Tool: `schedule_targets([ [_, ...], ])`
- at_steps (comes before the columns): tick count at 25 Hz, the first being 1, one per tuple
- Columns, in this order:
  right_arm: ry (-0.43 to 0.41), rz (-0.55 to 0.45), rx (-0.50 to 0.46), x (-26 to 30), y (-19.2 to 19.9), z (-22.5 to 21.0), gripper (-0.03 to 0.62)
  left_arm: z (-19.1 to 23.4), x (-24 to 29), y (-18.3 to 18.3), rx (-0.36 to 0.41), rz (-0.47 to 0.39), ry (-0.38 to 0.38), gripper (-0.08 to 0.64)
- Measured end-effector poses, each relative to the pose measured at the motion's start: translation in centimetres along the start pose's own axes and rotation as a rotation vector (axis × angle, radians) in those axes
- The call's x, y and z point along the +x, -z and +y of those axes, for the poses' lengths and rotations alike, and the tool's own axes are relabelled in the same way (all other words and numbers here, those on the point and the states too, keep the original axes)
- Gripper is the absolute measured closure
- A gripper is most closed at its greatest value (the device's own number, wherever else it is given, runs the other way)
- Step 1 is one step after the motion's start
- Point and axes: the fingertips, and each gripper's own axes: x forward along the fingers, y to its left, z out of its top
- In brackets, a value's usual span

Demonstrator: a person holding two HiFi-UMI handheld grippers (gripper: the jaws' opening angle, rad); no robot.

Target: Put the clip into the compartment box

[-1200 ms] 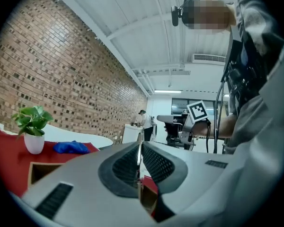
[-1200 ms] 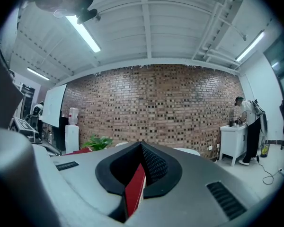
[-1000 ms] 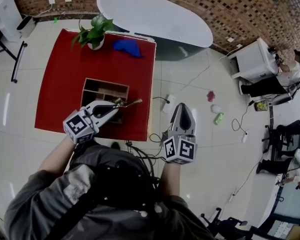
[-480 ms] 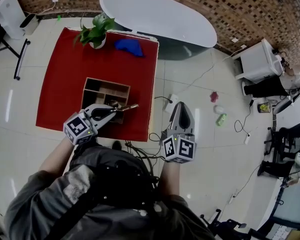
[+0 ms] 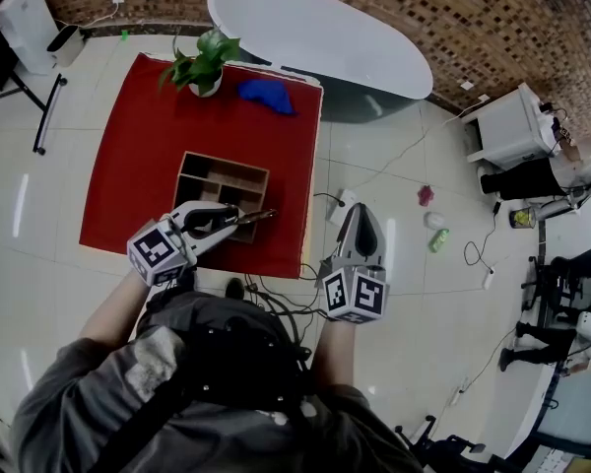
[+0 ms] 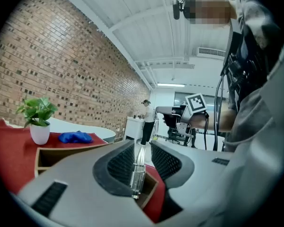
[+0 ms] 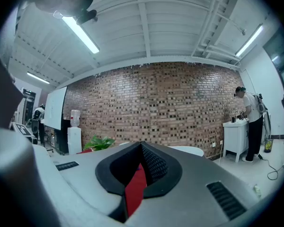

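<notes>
There are two tongs, one clip, one compartment box, one potted plant and one blue cloth in the scene. The wooden compartment box (image 5: 227,162) sits near the middle of a red desk (image 5: 128,166) and is split by dividers into several cells, though I cannot count them exactly. The potted plant (image 5: 205,62) and the blue cloth (image 5: 266,94) lie well apart from the box at the desk's far edge, in front of a white oval desk (image 5: 315,33). The left tongs (image 5: 238,221) reach over the box's near right corner. Their jaws have just been opening and now stand part-way apart, with the clip (image 5: 260,215) still between them. In the left gripper view the clip (image 6: 138,171) is a slim, clear, glassy piece with a ribbed, silvery stretch along its lower half. It stands nearly upright, leaning against the left pad with a gap to the right pad. Its lower end hangs over a corner cell of the box (image 6: 71,149), and I cannot tell whether it touches the wood. In the head view it shows as a thin pale sliver poking out past the tips. The right tongs (image 5: 361,215) hover beside the desk's right edge over the tiled floor. Their tips meet with nothing in them (image 7: 141,144), and only a red strip shows through the slot behind.
</notes>
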Motion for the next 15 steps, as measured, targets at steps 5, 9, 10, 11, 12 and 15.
schedule_targets([
  [5, -0.014, -0.009, -0.005, 0.1, -0.5, 1.9, 0.581, 1.1, -3.0, -4.3, -0.002, -0.11, -0.048, 0.431],
  [9, -0.035, -0.038, -0.003, -0.1, -1.4, 3.7, 0.581, 3.0, -7.6, -8.5, -0.022, -0.217, -0.147, 0.534],
  [10, -0.037, -0.047, 0.003, -0.1, -1.6, 4.0, 0.581, 3.5, -8.8, -9.4, -0.021, -0.233, -0.173, 0.534],
  [11, -0.037, -0.059, 0.015, -0.1, -1.9, 4.2, 0.581, 4.0, -9.9, -10.1, -0.016, -0.245, -0.197, 0.534],
  [12, -0.038, -0.073, 0.029, -0.2, -2.2, 4.5, 0.581, 4.5, -11.0, -10.8, -0.007, -0.254, -0.217, 0.535],
  [15, -0.047, -0.098, 0.038, -0.3, -2.9, 5.4, 0.581, 5.5, -13.5, -12.6, 0.008, -0.27, -0.269, 0.535],
])
